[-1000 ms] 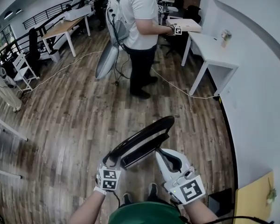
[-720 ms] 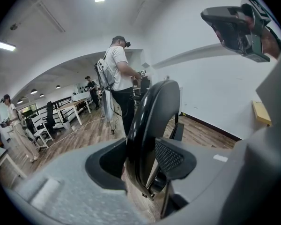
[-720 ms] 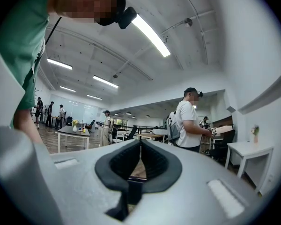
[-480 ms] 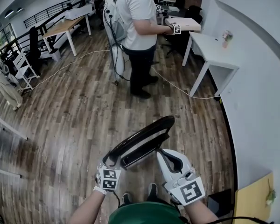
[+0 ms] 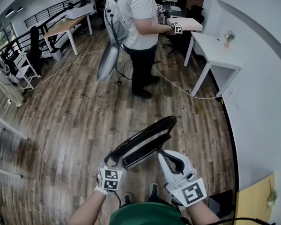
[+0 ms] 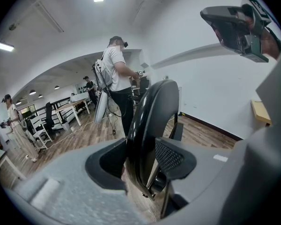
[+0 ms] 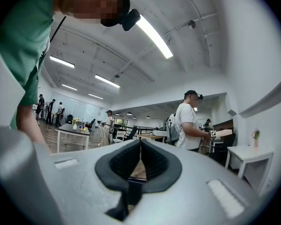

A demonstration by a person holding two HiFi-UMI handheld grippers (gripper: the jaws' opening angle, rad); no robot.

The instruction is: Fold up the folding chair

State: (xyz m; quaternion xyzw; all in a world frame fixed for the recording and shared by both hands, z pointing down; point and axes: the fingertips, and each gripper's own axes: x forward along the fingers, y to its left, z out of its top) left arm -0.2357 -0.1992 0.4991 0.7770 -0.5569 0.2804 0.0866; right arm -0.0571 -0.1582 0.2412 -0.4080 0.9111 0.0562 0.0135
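Observation:
The black folding chair (image 5: pixel 145 142) stands collapsed flat and tilted on the wood floor just ahead of me. My left gripper (image 5: pixel 111 161) is shut on the lower end of its curved black frame. In the left gripper view that frame (image 6: pixel 147 121) sits clamped between the two pads (image 6: pixel 174 156). My right gripper (image 5: pixel 163 153) hangs just right of the chair's seat panel, shut and empty; I cannot tell whether it touches the chair. In the right gripper view its jaws (image 7: pixel 140 146) meet with nothing between them.
A person in a white shirt with a backpack (image 5: pixel 138 22) stands farther up the floor beside a silvery oval panel (image 5: pixel 107 60). A white table (image 5: pixel 215 50) lines the right wall. A cable (image 5: pixel 178 86) crosses the floor. White chairs (image 5: pixel 23 69) stand at left.
The chair and both grippers have stayed put. Only the silvery panel beside the standing person has swung edge-on and back out again.

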